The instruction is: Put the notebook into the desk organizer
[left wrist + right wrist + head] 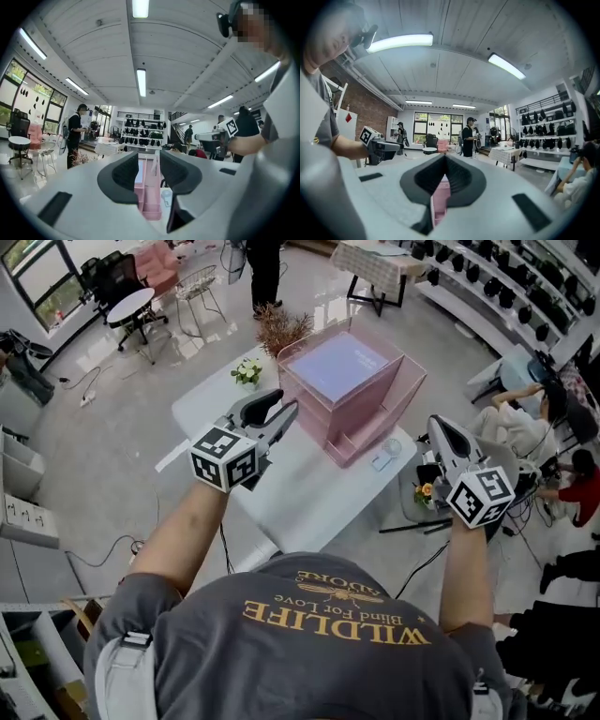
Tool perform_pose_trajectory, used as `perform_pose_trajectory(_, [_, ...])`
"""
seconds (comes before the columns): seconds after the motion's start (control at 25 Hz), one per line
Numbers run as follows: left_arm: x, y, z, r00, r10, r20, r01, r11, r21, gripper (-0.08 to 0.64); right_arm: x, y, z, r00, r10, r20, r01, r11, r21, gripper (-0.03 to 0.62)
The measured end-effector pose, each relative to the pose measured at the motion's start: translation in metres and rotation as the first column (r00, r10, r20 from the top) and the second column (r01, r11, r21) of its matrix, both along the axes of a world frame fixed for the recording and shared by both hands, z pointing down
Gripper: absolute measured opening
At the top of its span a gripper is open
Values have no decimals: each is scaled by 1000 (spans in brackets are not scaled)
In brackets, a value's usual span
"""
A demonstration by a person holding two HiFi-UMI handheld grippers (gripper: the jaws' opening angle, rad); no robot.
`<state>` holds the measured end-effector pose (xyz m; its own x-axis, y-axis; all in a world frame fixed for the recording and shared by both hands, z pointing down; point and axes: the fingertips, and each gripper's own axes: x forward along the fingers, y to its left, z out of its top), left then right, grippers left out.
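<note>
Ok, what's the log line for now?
notebook: in pink desk organizer | left tongs: open, empty | right tongs: shut, empty

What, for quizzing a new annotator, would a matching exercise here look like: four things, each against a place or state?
Things:
1 notebook
2 potted flowers
3 left gripper
4 right gripper

Places and states:
A jaws together
B on the table, at its corner left of the desk organizer in the head view
C jaws apart, nothing between
D lying flat on top of the desk organizer

Pairs: 1-D, 2-B, 3-C, 4-A
</note>
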<state>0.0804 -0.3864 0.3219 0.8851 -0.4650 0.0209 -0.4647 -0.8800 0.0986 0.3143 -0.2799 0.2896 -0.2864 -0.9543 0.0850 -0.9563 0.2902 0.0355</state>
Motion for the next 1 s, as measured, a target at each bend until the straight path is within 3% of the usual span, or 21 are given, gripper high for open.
perform_pose_trajectory(0.24, [-6, 68, 11, 994, -99, -44, 98, 995, -33, 26, 4, 40, 18, 997, -76, 19, 75, 997, 7, 0])
perform_pose_trajectory(0.4, [-18, 90, 4, 993, -106, -52, 106, 994, -14, 3, -10, 51, 33, 993, -104, 49, 105, 994, -9, 0])
perform_pose_trajectory(0.6, [-50, 85, 9, 994, -91, -67, 90, 996, -14, 2, -39, 53, 49, 992, -100, 74, 102, 995, -22, 0])
perform_pose_trajectory(0.8, [-87, 68, 21, 998, -35, -50, 36, 999, 2, 2, -67, 41, 58, 996, -28, 83, 31, 999, -36, 0])
perform_pose_trajectory(1.0, [-108, 42, 22, 997, -38, -64, 39, 999, 5, 2, -86, 30, 57, 995, 5, 102, -1, 999, -34, 0])
